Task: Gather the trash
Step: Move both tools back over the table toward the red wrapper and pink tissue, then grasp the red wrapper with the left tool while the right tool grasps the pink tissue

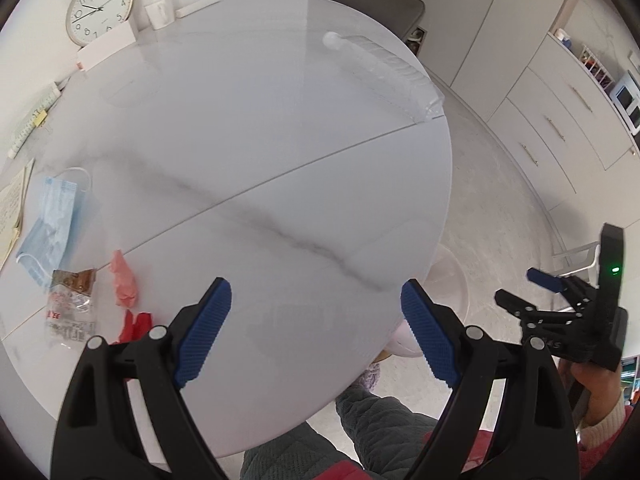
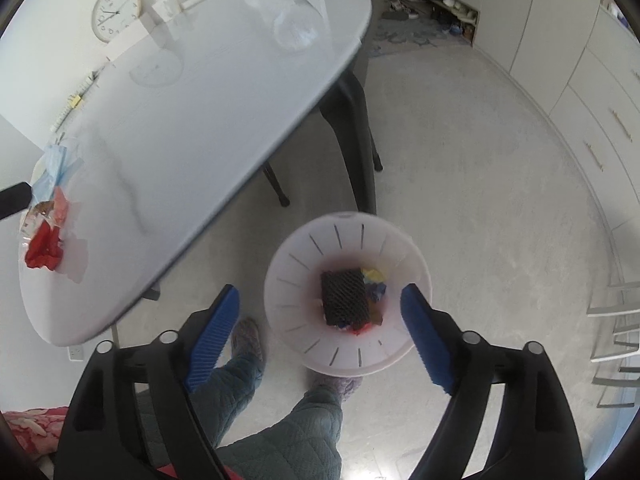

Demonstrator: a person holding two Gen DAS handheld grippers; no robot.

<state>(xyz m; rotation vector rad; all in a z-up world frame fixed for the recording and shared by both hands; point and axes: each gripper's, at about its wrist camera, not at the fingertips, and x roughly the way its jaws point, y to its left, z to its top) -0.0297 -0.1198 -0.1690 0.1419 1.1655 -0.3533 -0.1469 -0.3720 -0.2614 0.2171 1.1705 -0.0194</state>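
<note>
Trash lies at the left of the round white table: a blue face mask, a clear printed wrapper, a pink scrap and a red scrap. My left gripper hangs open over the table's near part, with nothing between its pads. My right gripper is open and empty above a white slotted bin on the floor. In the bin lie a black mesh piece and coloured scraps. The red scrap and the mask also show from the right wrist.
A clear plastic bag lies at the table's far edge. A wall clock, a white mug and papers line the back and left. A dark chair stands beyond the bin. The person's legs are beside it. Cabinets run along the right.
</note>
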